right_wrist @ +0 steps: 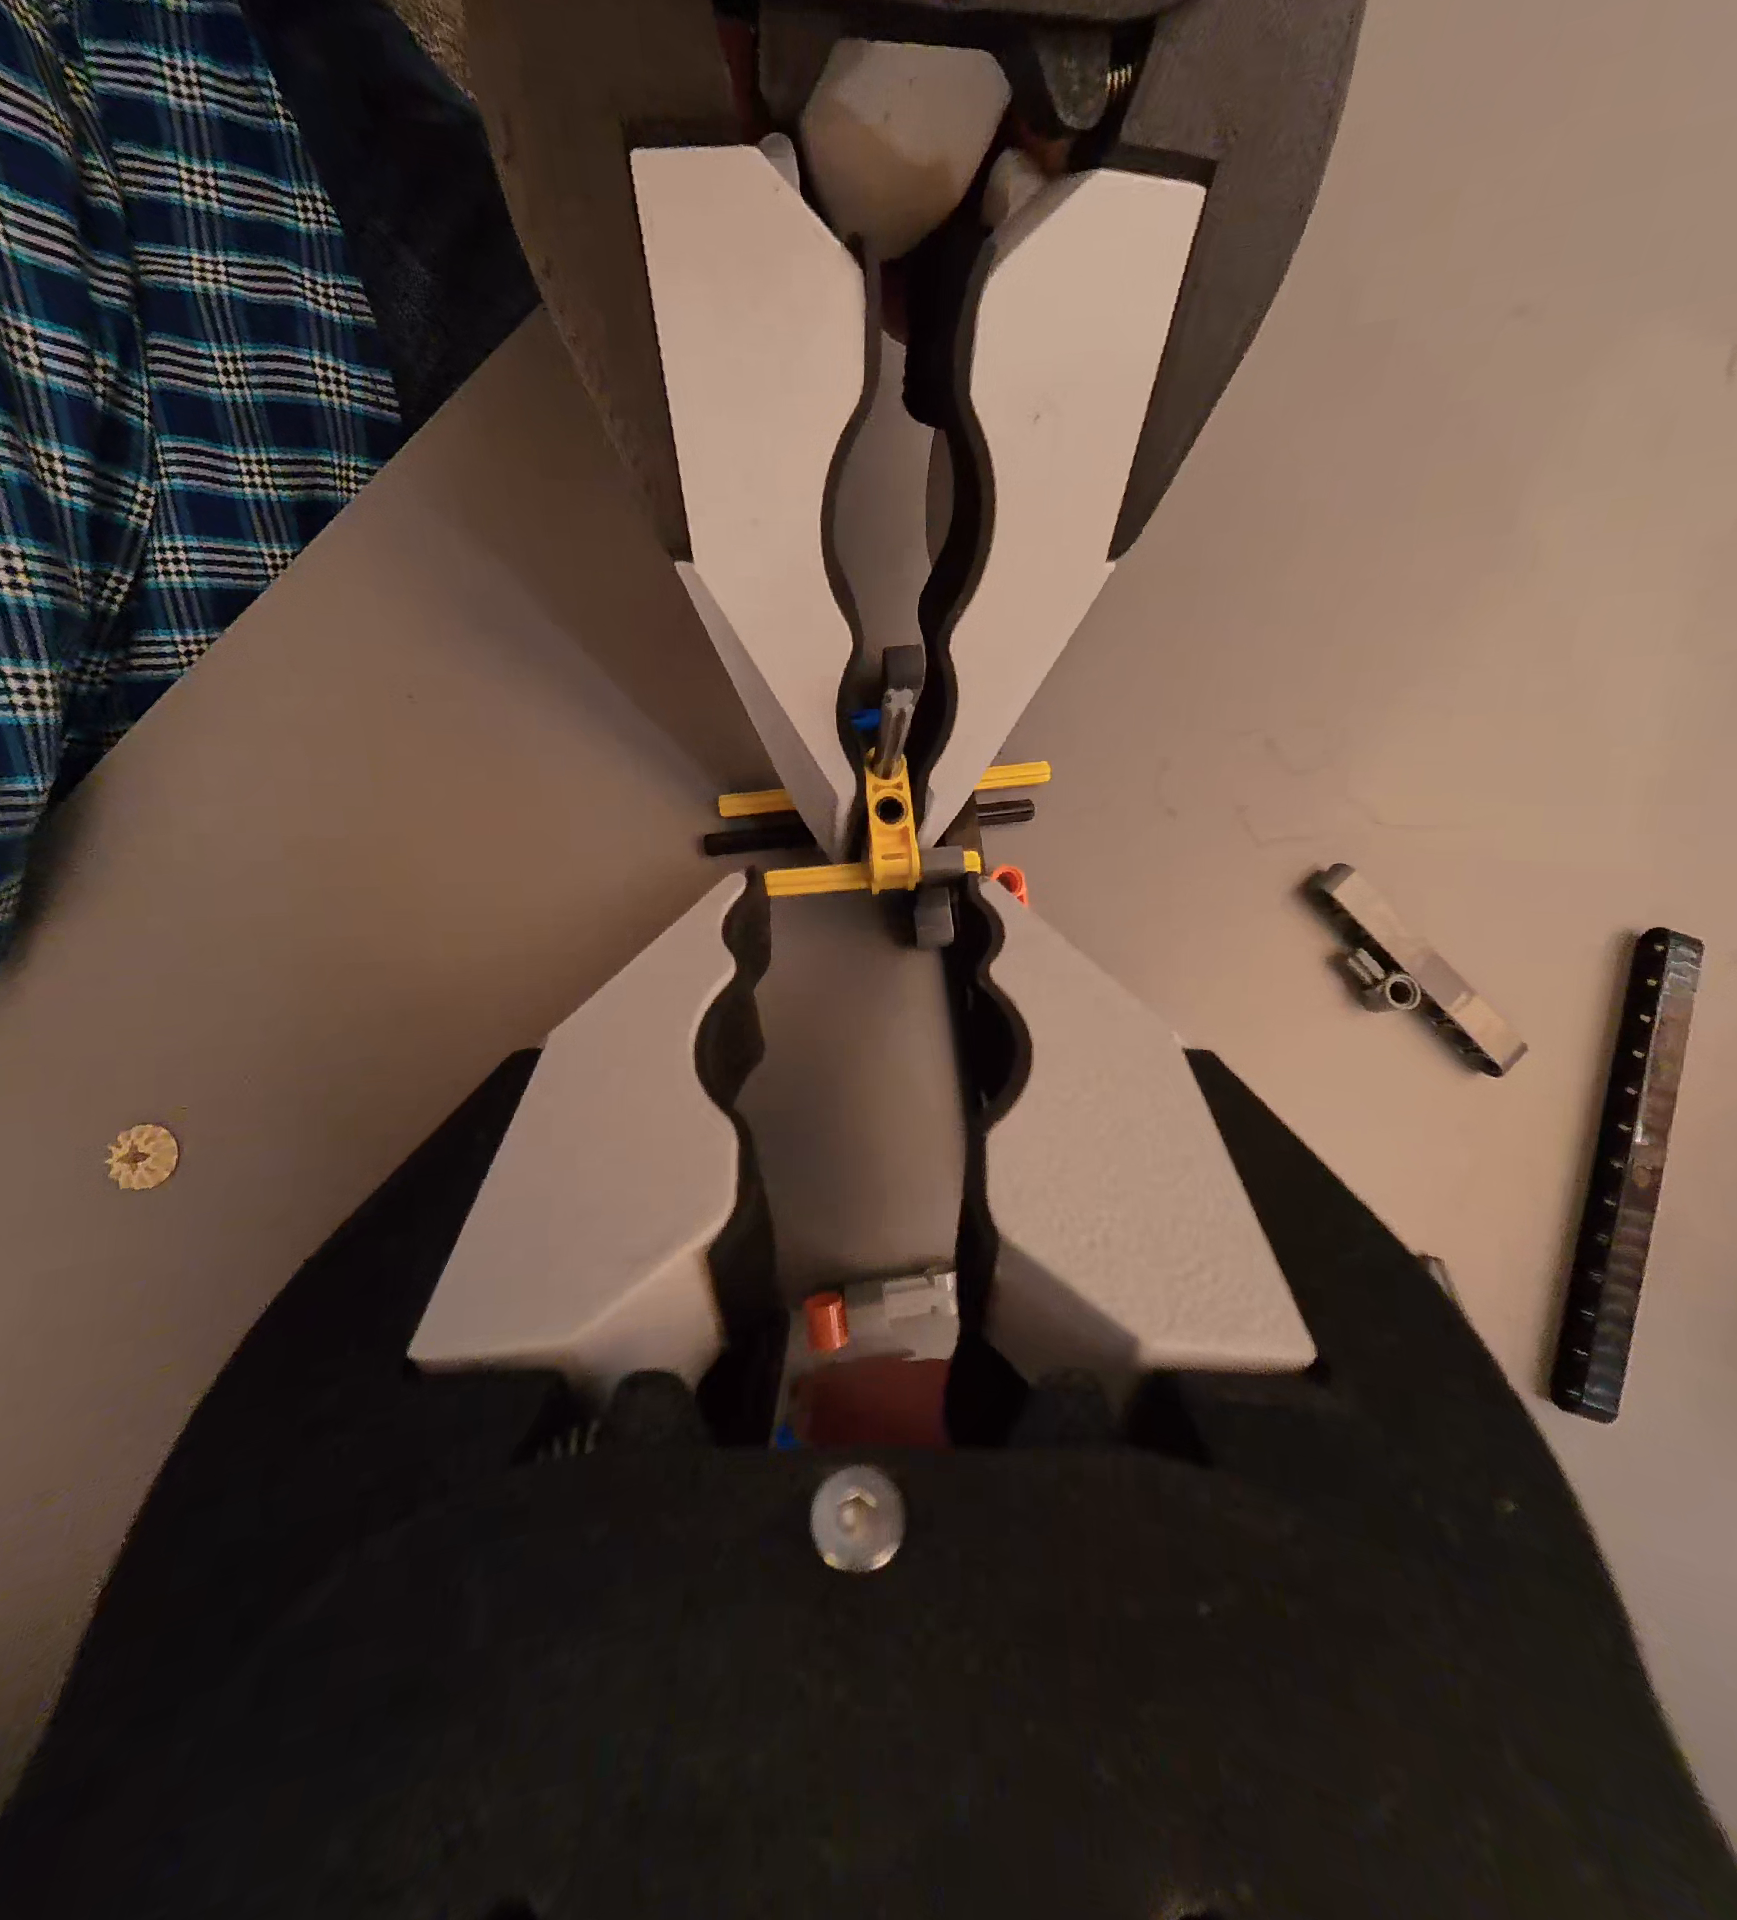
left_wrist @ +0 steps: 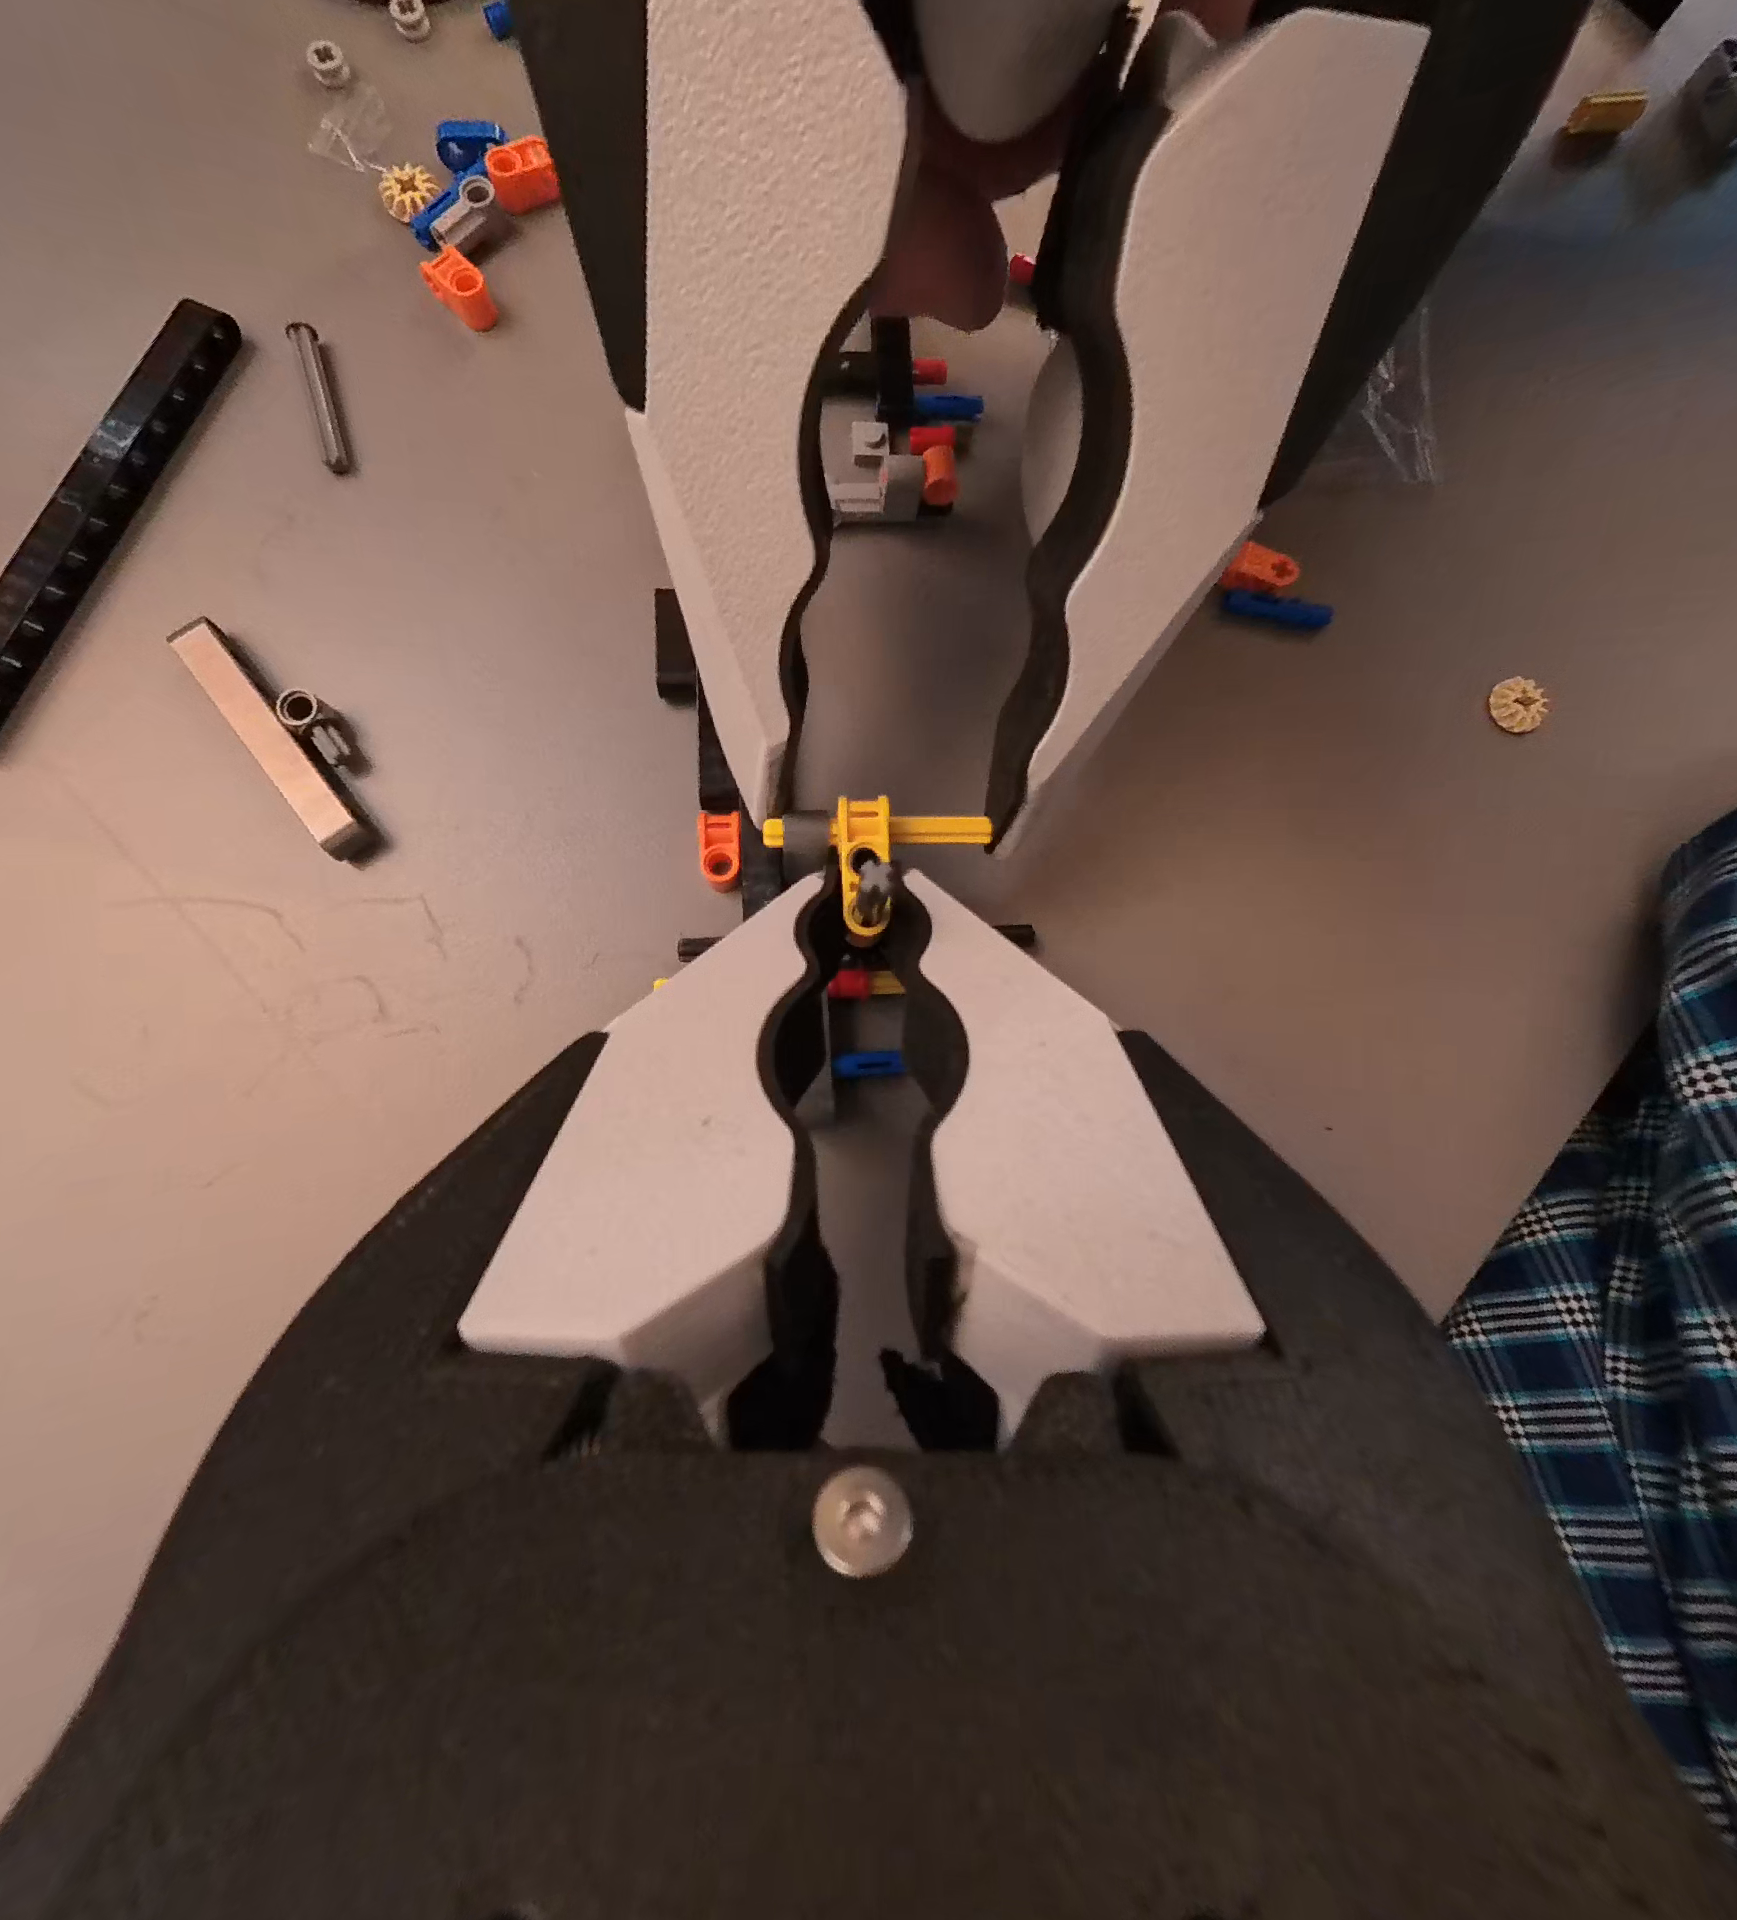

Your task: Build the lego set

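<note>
A small lego assembly is held between both grippers above the table. Its yellow connector has a yellow axle and a grey bush through its end. My left gripper is shut on the connector's sides; in the right wrist view it comes in from the top. My right gripper spans the yellow axle lengthwise, with a fingertip at each end; in the left wrist view it comes from the top. A second yellow axle and a black axle stick out lower on the assembly.
On the table lie a long black beam, a grey beam with a connector, a grey axle, a tan gear and a pile of orange and blue parts. Plaid cloth lies past the table edge. Left and right tips are no more than a few centimetres apart. Both grippers' tips are roughly 15 centimetres from the grey axle.
</note>
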Demonstrator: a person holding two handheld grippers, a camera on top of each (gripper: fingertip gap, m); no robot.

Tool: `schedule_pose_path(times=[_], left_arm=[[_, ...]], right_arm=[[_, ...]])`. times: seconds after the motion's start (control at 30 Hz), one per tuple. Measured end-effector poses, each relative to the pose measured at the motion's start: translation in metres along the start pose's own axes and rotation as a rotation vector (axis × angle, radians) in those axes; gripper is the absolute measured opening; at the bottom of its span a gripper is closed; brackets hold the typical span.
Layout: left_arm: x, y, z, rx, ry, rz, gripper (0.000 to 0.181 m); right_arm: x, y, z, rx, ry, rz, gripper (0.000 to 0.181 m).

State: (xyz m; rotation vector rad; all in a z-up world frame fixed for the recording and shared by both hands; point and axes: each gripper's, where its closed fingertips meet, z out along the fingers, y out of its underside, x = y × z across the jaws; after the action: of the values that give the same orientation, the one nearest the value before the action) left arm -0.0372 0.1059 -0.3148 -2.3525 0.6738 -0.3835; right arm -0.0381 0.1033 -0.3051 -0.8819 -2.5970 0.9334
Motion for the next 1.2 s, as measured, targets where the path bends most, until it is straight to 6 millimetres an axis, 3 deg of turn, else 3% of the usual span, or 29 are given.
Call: schedule_pose_path(times=[1.2], left_arm=[[0.0047,-0.0033,0.0017,0.023,0.017,0.008,0.005]], right_arm=[[-0.0025,0.0018,-0.0055,0.053,0.035,0.067,0.039]])
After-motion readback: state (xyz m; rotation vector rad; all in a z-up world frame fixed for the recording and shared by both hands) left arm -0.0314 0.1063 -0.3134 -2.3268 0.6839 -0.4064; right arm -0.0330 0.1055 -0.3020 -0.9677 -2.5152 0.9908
